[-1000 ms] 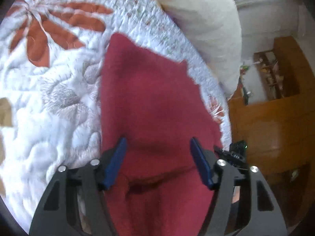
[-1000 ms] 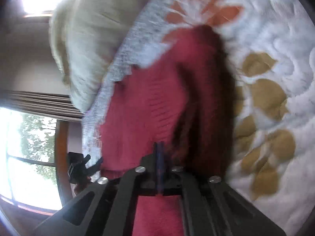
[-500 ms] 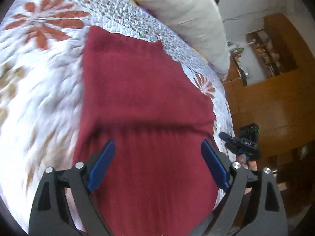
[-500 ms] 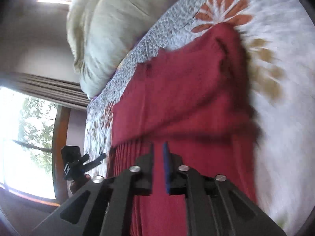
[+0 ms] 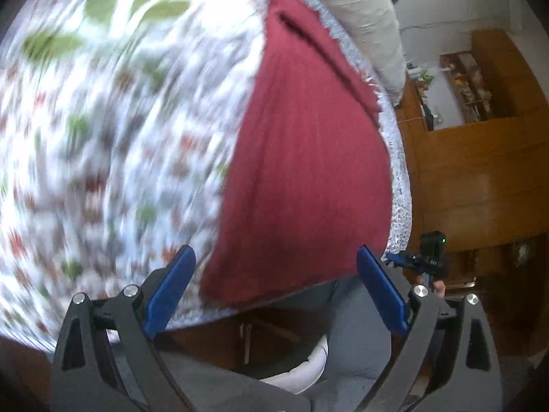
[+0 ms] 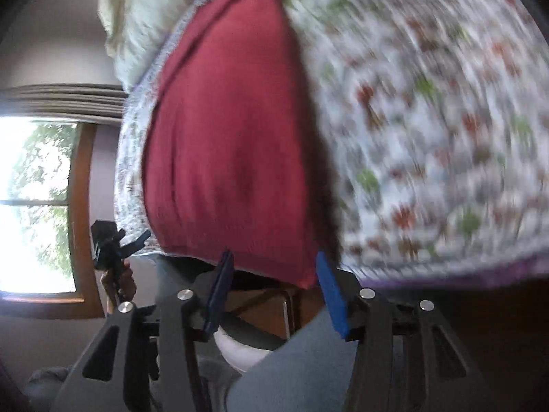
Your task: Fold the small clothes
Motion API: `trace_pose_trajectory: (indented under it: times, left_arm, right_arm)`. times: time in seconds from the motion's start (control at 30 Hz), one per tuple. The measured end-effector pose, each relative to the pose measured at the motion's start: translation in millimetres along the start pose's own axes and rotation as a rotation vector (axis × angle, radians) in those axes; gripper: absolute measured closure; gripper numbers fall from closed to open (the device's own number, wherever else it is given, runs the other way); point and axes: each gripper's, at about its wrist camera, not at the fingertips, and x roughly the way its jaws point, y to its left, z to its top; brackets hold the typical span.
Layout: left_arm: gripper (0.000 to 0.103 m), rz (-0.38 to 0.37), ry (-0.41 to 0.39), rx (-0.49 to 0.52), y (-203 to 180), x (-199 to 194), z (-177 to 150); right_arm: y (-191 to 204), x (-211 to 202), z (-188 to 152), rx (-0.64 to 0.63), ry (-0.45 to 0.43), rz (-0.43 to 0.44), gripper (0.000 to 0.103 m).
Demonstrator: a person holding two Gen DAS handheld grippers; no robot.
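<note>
In the left wrist view a blurred floral quilt [image 5: 103, 130] fills the left side. To its right the red garment [image 5: 308, 158] lies flat on the bed, folded into a long panel whose long axis runs from the near bed edge away toward the cream pillow [image 5: 357, 13] at the far end; it narrows toward the pillow. The left gripper [image 5: 274, 288] hangs off the near edge of the bed, its blue fingers [image 5: 171, 285] spread wide with nothing between them, over grey trousers [image 5: 357, 329]. Further right stands a wooden cabinet [image 5: 480, 171].

In the right wrist view a bright window [image 6: 34, 202] is at left, and the other gripper, held in a hand [image 6: 120, 281], shows beside it. The garment [image 6: 233, 130] again stretches away toward the pillow [image 6: 137, 17]. The right gripper [image 6: 274, 292] sits just short of the garment's near hem, jaws apart and empty. No readable writing appears anywhere.
</note>
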Motion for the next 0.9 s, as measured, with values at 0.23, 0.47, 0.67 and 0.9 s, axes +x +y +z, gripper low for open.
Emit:
trace_pose_trajectory:
  times: [0.23,0.47,0.67,0.9]
  left_arm:
    - [0.008,-0.006,0.03,-0.035,5.5,20.3,-3.5]
    - [0.007,0.037,0.082,-0.014,-4.3,33.6,2.3]
    - [0.008,-0.003,0.114,0.014,-22.7,48.0,-1.5]
    - [0.055,0.017,0.109,-0.038,-2.8,41.7,-1.5]
  right_arm:
    - [-12.5,6.0,1.8,0.064,-0.026,-0.026,0.05]
    - [-10.5,24.4,6.1,0.071,-0.003,-0.003,0.046]
    - [-18.4,18.9,-2.4,0.067,-0.007,0.021,0.046]
    - [-28.5,20.2,-1.8,0.079,0.003,0.062,0.07]
